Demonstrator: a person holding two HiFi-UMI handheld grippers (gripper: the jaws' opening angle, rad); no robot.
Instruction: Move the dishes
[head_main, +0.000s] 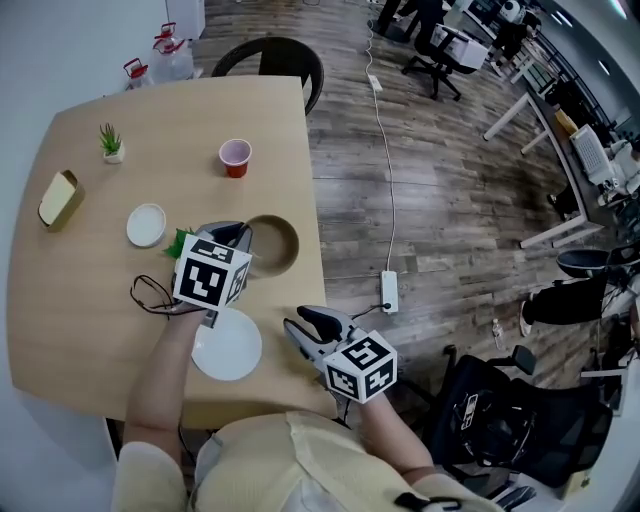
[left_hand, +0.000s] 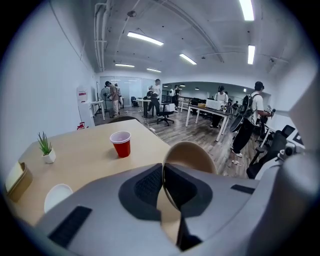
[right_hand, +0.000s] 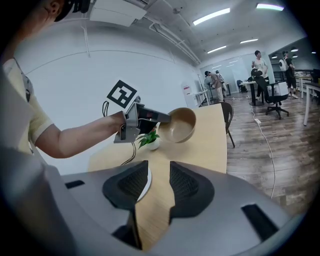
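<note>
My left gripper (head_main: 243, 238) is shut on the rim of a tan bowl (head_main: 274, 244) and holds it tilted above the table, near its right edge. In the left gripper view the jaws (left_hand: 163, 172) pinch the bowl's wall (left_hand: 192, 156) edge-on. My right gripper (head_main: 301, 327) hovers over the table's near right corner, open with nothing between its jaws (right_hand: 156, 172). From there I see the lifted bowl (right_hand: 181, 125) ahead. A white plate (head_main: 228, 346) lies flat near the front edge, just left of the right gripper. A small white dish (head_main: 146, 225) sits further left.
A red cup (head_main: 235, 157) stands at the back of the wooden table (head_main: 90, 300), with a small potted plant (head_main: 111, 143) and a yellow object (head_main: 60, 198) to the left. Another green plant (right_hand: 148, 139) sits under the left gripper. A dark chair (head_main: 270, 55) stands behind.
</note>
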